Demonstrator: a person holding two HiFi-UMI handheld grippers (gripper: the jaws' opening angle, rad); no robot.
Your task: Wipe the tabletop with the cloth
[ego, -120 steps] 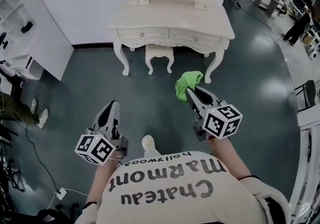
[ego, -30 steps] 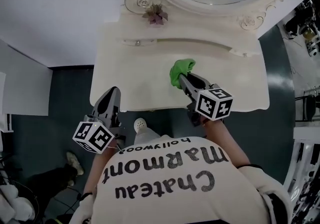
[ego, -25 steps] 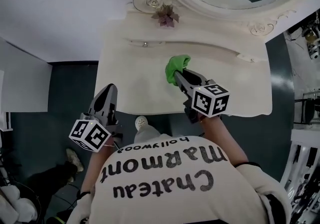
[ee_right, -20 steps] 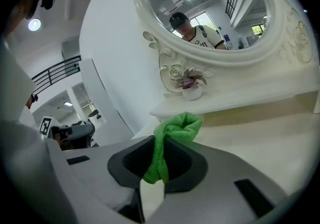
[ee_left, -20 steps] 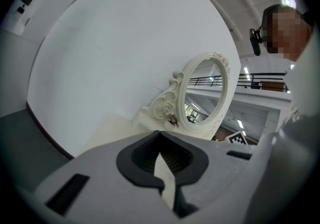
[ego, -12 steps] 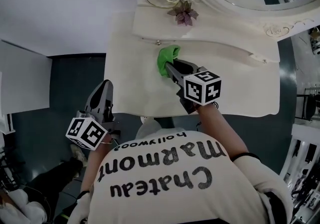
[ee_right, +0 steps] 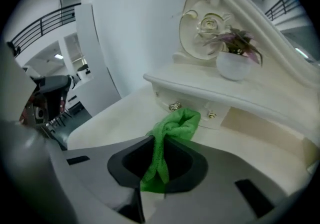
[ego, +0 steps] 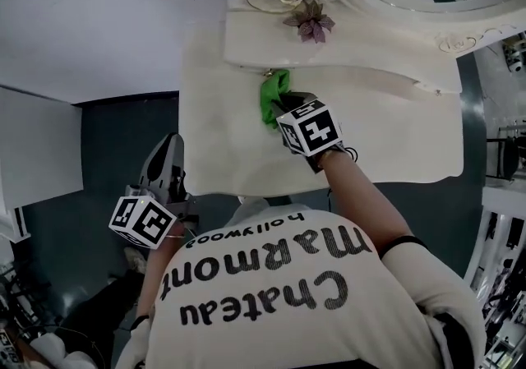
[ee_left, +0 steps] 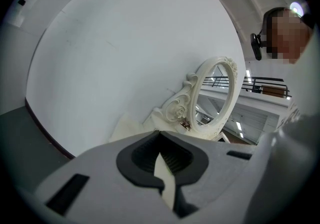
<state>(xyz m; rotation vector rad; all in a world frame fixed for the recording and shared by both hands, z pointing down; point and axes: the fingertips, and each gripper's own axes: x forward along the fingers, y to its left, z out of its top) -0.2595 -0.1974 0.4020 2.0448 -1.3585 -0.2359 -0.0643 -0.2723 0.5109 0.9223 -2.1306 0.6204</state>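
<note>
R gripper (ee_right: 158,160) clamped on cloth (ee_right: 178,123) at tabletop (ego: 220,141) back edge; bare room left/front. L gripper (ego: 167,148) closed, empty, off front-left corner.

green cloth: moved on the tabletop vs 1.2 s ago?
Yes. The cloth, in the right gripper, slid left and back: it was right of the potted plant, now left of it, by the drawer knob.

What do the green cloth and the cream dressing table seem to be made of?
Green cloth: probably microfibre; fuzzy ribbed pile, soft folds. Cream dressing table: likely painted wood, smooth satin finish, carved scrollwork; could be moulded.
</note>
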